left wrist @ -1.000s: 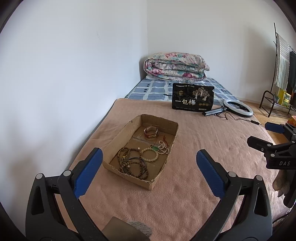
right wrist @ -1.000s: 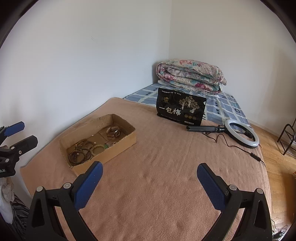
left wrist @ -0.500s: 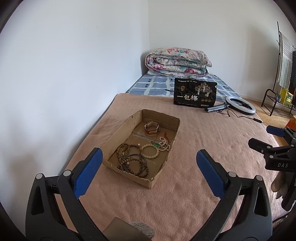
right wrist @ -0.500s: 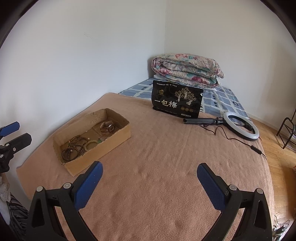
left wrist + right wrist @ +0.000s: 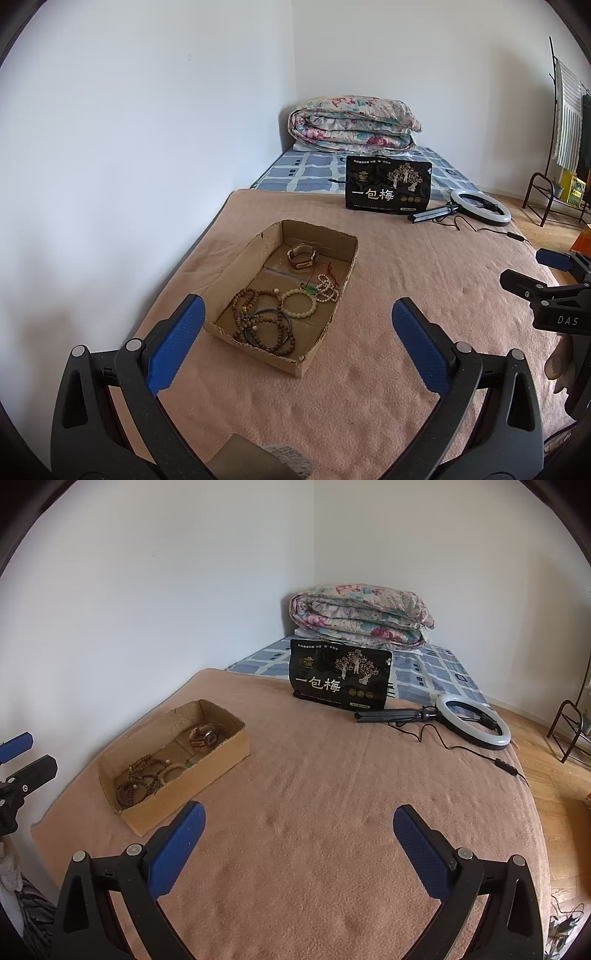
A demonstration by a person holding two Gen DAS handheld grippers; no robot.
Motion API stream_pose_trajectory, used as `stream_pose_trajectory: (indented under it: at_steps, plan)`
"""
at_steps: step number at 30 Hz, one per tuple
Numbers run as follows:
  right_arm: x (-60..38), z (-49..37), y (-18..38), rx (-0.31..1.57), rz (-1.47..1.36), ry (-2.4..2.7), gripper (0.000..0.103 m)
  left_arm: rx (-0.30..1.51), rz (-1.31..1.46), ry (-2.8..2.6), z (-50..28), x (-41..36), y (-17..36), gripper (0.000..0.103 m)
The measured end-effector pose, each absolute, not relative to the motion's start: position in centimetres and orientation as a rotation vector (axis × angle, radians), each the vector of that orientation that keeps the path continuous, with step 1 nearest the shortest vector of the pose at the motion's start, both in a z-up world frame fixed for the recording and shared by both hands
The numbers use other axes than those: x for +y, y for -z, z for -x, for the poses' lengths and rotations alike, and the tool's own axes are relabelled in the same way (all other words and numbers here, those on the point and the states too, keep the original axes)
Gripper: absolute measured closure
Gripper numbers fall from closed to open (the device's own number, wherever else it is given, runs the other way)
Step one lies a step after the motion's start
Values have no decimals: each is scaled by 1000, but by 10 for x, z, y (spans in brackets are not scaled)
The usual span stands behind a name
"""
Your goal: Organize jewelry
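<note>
Jewelry lies in an open cardboard box (image 5: 334, 266) on the pink blanket (image 5: 388, 376) near the wall: brown bead strands (image 5: 264, 325), a pale bracelet (image 5: 299, 303), a watch (image 5: 303, 256). Left gripper (image 5: 295, 343) and right gripper (image 5: 299, 842) hover above the blanket, jaws spread wide, empty.

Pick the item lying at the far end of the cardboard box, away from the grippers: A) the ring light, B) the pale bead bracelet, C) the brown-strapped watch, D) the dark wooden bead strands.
C: the brown-strapped watch lies alone at the far end of the cardboard box, while the pale bead bracelet and dark wooden bead strands sit nearer.
</note>
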State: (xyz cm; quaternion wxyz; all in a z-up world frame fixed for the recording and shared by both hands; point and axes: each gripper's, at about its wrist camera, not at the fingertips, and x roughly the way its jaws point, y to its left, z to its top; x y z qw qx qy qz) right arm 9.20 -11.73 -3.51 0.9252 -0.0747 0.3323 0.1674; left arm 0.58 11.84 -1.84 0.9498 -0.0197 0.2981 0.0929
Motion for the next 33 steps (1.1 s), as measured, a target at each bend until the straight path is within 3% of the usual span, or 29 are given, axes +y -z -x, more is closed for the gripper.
stream_pose_trajectory:
  at_steps: [33]
  plan:
    - [-120, -90, 42, 707, 130, -349, 0, 600, 35, -193, -9, 121, 18, 0]
